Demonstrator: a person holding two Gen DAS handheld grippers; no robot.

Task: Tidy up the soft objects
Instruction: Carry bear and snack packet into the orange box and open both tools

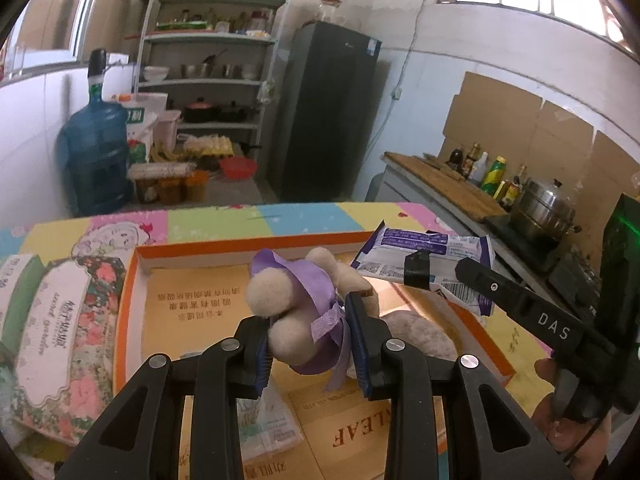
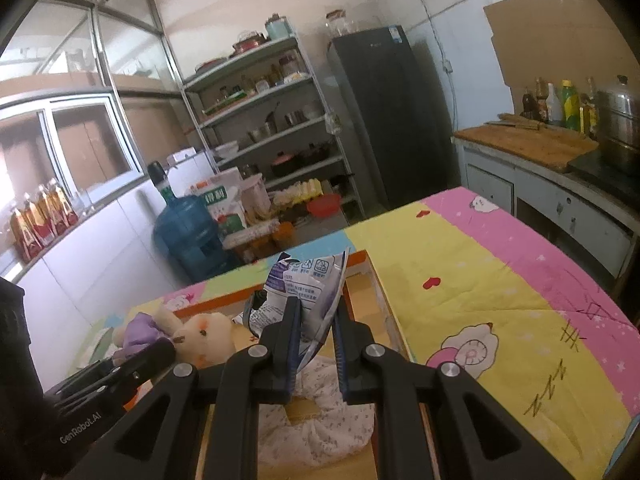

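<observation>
My left gripper (image 1: 310, 334) is shut on a beige plush toy in a purple dress (image 1: 298, 312) and holds it above the orange-rimmed cardboard box (image 1: 248, 249). The toy also shows in the right wrist view (image 2: 200, 338). My right gripper (image 2: 316, 336) is shut on a purple and white soft packet (image 2: 308, 288), held over the box's right side; the packet also shows in the left wrist view (image 1: 424, 258). A white floral cushion ring (image 2: 320, 428) lies in the box under the right gripper.
A floral tissue pack (image 1: 52, 336) lies left of the box on the colourful tablecloth (image 2: 500, 300). A small plastic packet (image 1: 268, 424) lies in the box. Beyond the table stand a water jug (image 1: 94, 160), shelves (image 1: 212, 80), a fridge (image 1: 324, 116) and a counter with bottles and a pot (image 1: 500, 188).
</observation>
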